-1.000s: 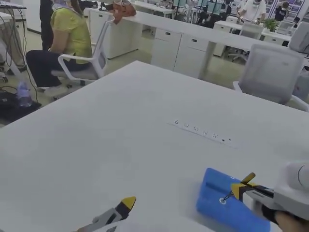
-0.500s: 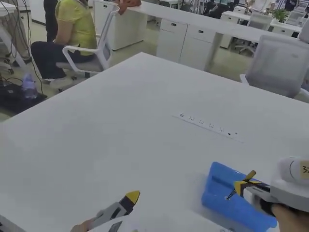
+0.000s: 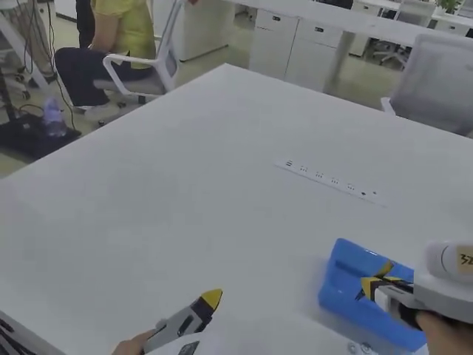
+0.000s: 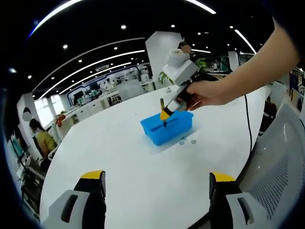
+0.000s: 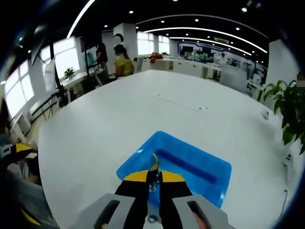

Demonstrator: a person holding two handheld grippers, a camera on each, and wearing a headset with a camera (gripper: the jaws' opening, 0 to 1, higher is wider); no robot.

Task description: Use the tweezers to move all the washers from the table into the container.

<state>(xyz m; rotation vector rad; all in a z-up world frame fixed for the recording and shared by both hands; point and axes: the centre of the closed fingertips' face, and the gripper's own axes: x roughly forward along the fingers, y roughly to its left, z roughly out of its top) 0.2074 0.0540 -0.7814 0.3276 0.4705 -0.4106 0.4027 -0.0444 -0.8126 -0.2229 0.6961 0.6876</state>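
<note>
1. The white table (image 3: 185, 192) carries the work.
2. The blue container (image 5: 200, 171) sits at the lower right of the head view, open side up.
3. The left gripper (image 4: 157, 181) is low over the table, well apart from the container. Its jaws are spread wide with nothing between them.
4. The right gripper (image 5: 150, 175) hangs over the container. Its jaws are pressed together on the tweezers (image 4: 164, 122), which point down into the container.
5. Whether the tweezer tips hold anything cannot be told; they are too small.
6. Two washers (image 4: 181, 142) lie on the table just beside the container's near wall.
</note>
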